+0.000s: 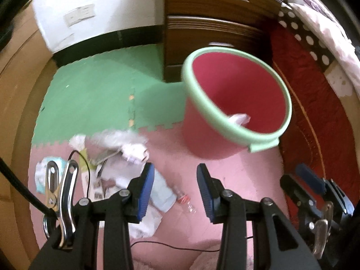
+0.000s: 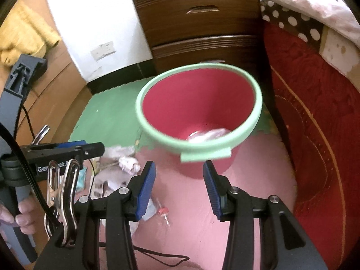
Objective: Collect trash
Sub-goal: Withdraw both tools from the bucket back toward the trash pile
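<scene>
A pink bin with a pale green rim [image 1: 279,94] [image 2: 157,137] stands on the floor mat, with crumpled clear plastic [image 1: 239,119] [image 2: 207,135] lying inside it. Loose trash is spread on the pink mat to the bin's left: crumpled white paper [image 1: 132,150] [image 2: 128,164], printed sheets [image 1: 101,184], a light blue packet [image 1: 162,193] and a small clear bottle with a red cap [image 1: 185,201] [image 2: 163,211]. My left gripper [image 1: 175,175] [image 2: 99,149] hangs open above this trash, its blue pads bare. My right gripper [image 2: 178,165] [image 1: 299,173] is open and empty just before the bin's near rim.
A dark wooden drawer chest [image 2: 198,22] stands behind the bin, and a bed with a red cover [image 2: 315,112] runs along the right. Wooden panels [image 1: 13,90] close off the left side. A thin black cable [image 2: 157,256] lies on the mat near me. A hand [image 2: 22,213] holds the left gripper's handle.
</scene>
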{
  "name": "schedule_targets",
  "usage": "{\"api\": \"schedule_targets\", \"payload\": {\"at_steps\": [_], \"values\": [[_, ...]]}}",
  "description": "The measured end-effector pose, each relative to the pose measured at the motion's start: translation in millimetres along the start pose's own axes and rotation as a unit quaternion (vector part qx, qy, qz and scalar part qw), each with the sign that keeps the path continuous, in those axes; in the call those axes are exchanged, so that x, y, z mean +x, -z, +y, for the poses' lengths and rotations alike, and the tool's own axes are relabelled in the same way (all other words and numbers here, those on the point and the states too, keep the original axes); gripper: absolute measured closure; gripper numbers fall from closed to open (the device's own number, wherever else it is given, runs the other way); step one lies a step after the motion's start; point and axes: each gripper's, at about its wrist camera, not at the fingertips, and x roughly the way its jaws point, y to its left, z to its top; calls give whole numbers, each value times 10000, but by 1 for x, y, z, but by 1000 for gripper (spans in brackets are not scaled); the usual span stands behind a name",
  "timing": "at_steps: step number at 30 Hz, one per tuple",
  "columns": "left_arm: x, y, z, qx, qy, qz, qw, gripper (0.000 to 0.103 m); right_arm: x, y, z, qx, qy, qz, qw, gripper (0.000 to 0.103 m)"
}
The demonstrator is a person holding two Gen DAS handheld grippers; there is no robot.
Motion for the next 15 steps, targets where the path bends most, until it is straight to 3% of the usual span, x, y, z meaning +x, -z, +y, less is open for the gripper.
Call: {"api": "schedule_targets", "payload": {"at_steps": [7, 15], "values": [[-22, 59, 41, -536, -114, -42, 9985, 62, -11, 49, 20, -248, -116, 121, 9996, 58], [-56, 116, 98, -1112, -548, -278, 9919, 62, -24, 93, 51, -686, -333, 183, 9969, 58]]}}
